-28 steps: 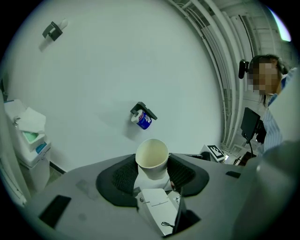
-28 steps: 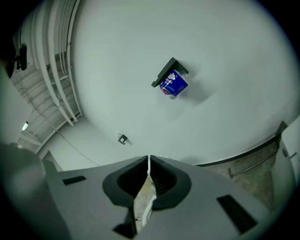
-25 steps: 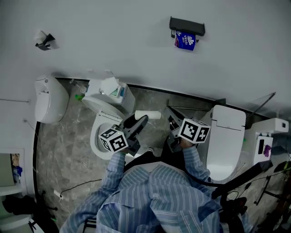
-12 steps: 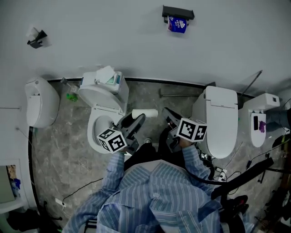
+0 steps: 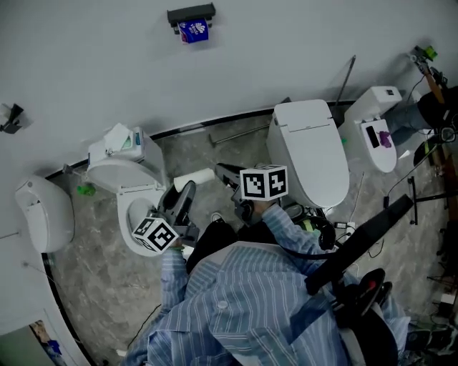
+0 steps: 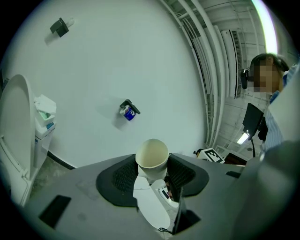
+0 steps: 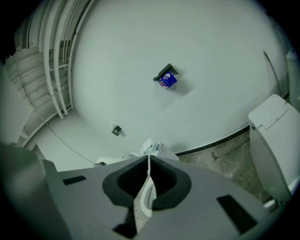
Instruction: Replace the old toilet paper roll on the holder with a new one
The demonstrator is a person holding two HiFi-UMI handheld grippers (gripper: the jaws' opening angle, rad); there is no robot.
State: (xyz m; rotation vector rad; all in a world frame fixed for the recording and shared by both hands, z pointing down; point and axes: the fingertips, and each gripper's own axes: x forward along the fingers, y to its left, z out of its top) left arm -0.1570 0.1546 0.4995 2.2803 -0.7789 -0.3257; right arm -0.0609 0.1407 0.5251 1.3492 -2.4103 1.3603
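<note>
High on the white wall point(image 5: 300, 50), well apart from both grippers, sits the dark holder point(image 5: 190, 13) with a blue item point(image 5: 192, 31) hanging under it, apparently the old roll. Your left gripper point(image 5: 187, 187) is clamped on the new white roll point(image 5: 195, 177), cardboard core facing the wall, and your right gripper point(image 5: 223, 170) is clenched on nothing. Step in hand reads as the approach: next you need to reach the holder and open the right gripper to pull the blue item off before the new roll goes on.

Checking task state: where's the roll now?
The roll is clamped in the left tongs; in the head view it sits left of centre, between the open toilet and the right tongs.
</note>
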